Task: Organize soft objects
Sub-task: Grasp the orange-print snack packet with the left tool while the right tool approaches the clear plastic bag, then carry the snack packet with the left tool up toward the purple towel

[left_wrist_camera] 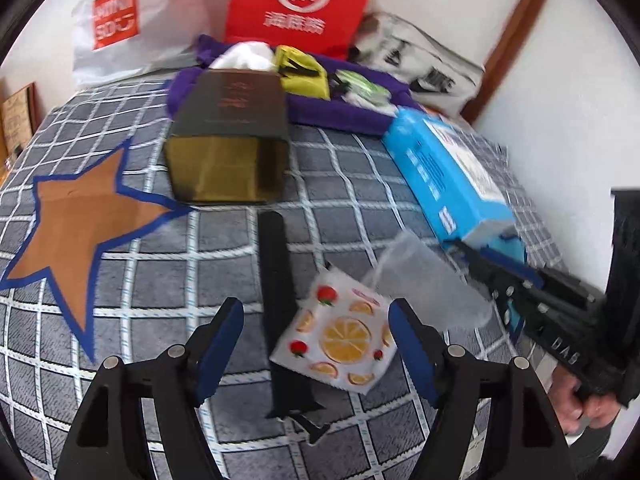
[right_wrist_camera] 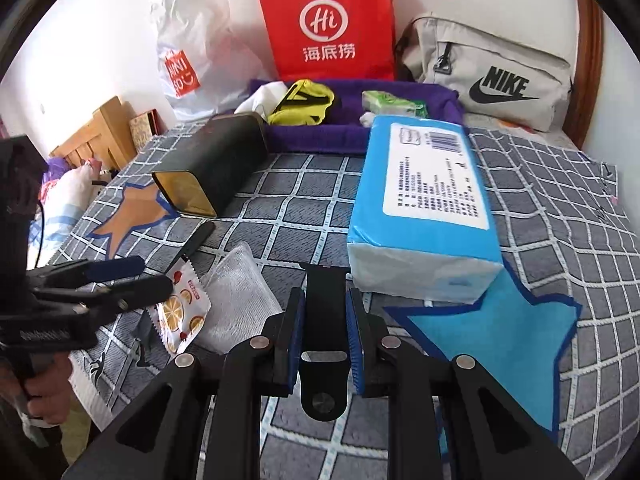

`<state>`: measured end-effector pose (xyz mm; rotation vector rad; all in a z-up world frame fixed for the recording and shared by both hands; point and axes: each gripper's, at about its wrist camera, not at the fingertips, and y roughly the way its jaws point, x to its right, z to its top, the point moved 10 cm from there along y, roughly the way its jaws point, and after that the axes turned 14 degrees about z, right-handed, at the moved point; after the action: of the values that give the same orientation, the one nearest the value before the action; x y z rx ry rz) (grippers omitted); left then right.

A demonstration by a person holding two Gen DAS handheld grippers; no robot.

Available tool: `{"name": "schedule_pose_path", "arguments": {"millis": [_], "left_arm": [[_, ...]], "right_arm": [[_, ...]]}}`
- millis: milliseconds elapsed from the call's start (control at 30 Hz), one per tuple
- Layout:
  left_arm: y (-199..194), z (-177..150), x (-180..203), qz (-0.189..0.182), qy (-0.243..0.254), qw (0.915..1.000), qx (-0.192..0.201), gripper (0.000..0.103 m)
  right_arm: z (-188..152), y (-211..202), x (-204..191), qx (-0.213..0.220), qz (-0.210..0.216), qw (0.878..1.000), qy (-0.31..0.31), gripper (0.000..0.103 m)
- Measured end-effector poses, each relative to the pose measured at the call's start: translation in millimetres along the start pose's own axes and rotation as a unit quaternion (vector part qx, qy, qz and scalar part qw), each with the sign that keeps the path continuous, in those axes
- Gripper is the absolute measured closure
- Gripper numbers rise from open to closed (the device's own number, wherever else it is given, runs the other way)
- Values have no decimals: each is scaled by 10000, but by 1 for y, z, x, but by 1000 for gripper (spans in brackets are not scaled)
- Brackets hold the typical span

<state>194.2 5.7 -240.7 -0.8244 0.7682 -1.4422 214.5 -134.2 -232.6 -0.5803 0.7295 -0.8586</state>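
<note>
The left tongs [left_wrist_camera: 316, 340] gape open over a fruit-print packet [left_wrist_camera: 340, 340] on the bed [left_wrist_camera: 160, 280], while the right tongs [right_wrist_camera: 325, 320] clamp a black strap [right_wrist_camera: 324, 292].

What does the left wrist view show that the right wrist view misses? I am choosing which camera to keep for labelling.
Only the left wrist view shows the whole brown star and the open left gripper over the fruit-print sachet.

Only the right wrist view shows the blue star, the right gripper shut on a black strap, and a wooden headboard.

Both show the sachet, blue tissue pack, dark tin, purple tray and red bag.
</note>
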Motion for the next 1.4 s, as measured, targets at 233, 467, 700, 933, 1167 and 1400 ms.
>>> {"name": "schedule_pose_path", "arguments": {"millis": [233, 467, 700, 933, 1167, 1400], "left_arm": [[11, -15, 20, 302, 673, 9973, 3, 21], [12, -15, 19, 488, 736, 9960, 108, 27], [4, -12, 4, 530, 534, 9969, 219, 51], [-5, -8, -9, 555, 304, 9977, 261, 53], [-8, -10, -41, 423, -386, 9983, 137, 53], [-13, -5, -56, 355, -659, 9971, 157, 53]], "right_arm": [[-15, -15, 12, 6, 29, 9998, 176, 82], [-27, -8, 7, -124, 134, 9997, 152, 82], [-30, -37, 16, 134, -34, 9999, 100, 82], [-24, -23, 42, 184, -141, 9996, 153, 82], [-22, -2, 37, 99, 53, 9997, 223, 82], [-20, 9, 30, -3, 148, 9996, 245, 82]]}}
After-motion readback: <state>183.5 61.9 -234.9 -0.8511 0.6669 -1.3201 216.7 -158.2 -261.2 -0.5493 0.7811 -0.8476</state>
